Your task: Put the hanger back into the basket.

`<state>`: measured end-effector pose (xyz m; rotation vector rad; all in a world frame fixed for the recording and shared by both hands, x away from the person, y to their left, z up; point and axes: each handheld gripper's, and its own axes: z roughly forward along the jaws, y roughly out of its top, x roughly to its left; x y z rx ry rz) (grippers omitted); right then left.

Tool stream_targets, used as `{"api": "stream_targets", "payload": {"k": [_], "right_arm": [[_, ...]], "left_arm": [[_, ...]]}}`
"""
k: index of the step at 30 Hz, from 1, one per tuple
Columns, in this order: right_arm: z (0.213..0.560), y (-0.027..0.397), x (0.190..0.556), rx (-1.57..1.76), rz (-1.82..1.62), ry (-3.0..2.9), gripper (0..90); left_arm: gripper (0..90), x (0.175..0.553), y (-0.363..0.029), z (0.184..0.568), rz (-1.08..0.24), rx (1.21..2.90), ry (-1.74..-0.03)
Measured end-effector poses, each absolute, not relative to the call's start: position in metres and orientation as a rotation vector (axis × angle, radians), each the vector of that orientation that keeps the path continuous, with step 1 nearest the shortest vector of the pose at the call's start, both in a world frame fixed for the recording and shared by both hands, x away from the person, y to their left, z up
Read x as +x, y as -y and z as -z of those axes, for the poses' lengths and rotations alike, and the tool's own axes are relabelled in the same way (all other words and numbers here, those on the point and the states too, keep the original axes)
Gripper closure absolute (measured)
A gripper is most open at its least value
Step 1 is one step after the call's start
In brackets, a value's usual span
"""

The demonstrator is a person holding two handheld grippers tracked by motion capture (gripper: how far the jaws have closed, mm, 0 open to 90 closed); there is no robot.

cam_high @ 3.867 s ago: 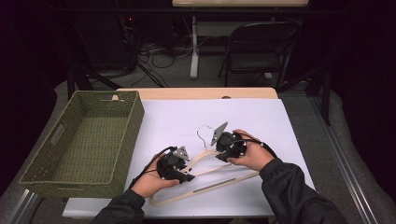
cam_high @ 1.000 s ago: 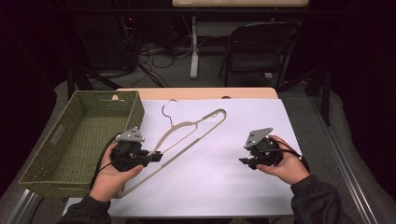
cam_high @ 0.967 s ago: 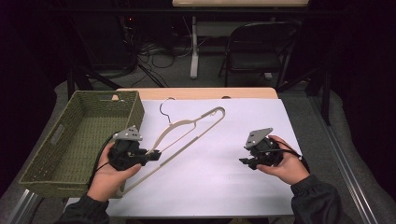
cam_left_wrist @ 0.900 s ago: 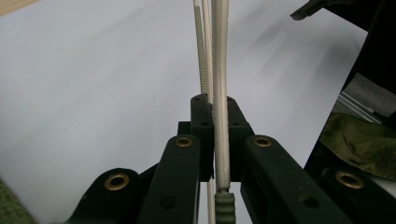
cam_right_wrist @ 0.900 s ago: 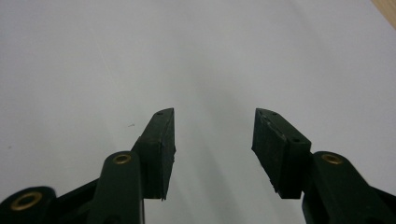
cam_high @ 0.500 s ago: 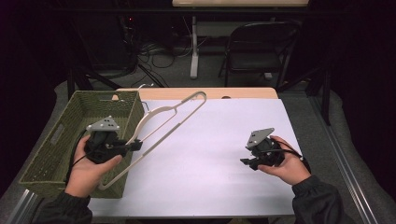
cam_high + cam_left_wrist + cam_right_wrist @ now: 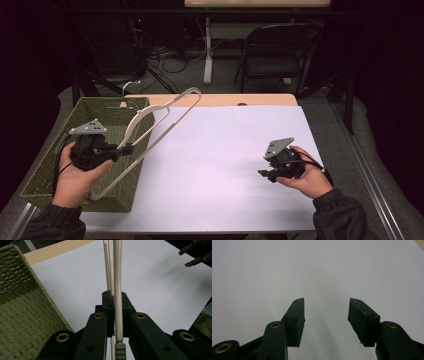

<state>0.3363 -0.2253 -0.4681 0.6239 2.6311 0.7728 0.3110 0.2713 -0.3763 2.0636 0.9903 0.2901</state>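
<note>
A cream clothes hanger (image 7: 150,132) hangs tilted above the right rim of the green woven basket (image 7: 50,150), its metal hook (image 7: 129,89) toward the back. My left gripper (image 7: 127,147) is shut on one of the hanger's bars; in the left gripper view the pale bar (image 7: 118,302) is pinched between the two jaws. My right gripper (image 7: 266,174) rests low over the white table sheet (image 7: 225,150) at the right. Its jaws stand apart in the right gripper view (image 7: 326,315), with nothing between them.
The basket fills the table's left side. A bare wooden strip (image 7: 230,99) runs along the table's far edge. Behind the table are a folding chair (image 7: 272,50), floor cables and a table leg (image 7: 207,50). The other gripper (image 7: 197,255) shows in the left gripper view's top right corner.
My left gripper has carried the hanger off the sheet, leftward and up, until it hangs over the basket's right rim. The right gripper let go earlier and has stayed at the right.
</note>
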Motion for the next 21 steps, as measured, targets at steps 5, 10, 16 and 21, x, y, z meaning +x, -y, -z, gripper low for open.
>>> {"api": "stream_targets", "payload": {"k": [5,10,16,21], "right_arm": [[0.468,0.226,0.336,0.623,-0.743,-2.643,46.9],[0.469,0.227,0.336,0.627,-0.745,-2.644,46.9],[0.473,0.227,0.336,0.641,-0.795,-2.619,46.9],[0.471,0.227,0.337,0.637,-0.746,-2.646,46.9]], "left_arm": [[87.1,0.315,-0.284,0.376,-0.308,2.055,-1.016],[87.1,0.316,-0.295,0.376,-0.329,2.04,-1.058],[87.1,0.318,-0.316,0.373,-0.36,2.04,-1.078],[87.1,0.32,-0.334,0.37,-0.376,2.058,-1.085]]}}
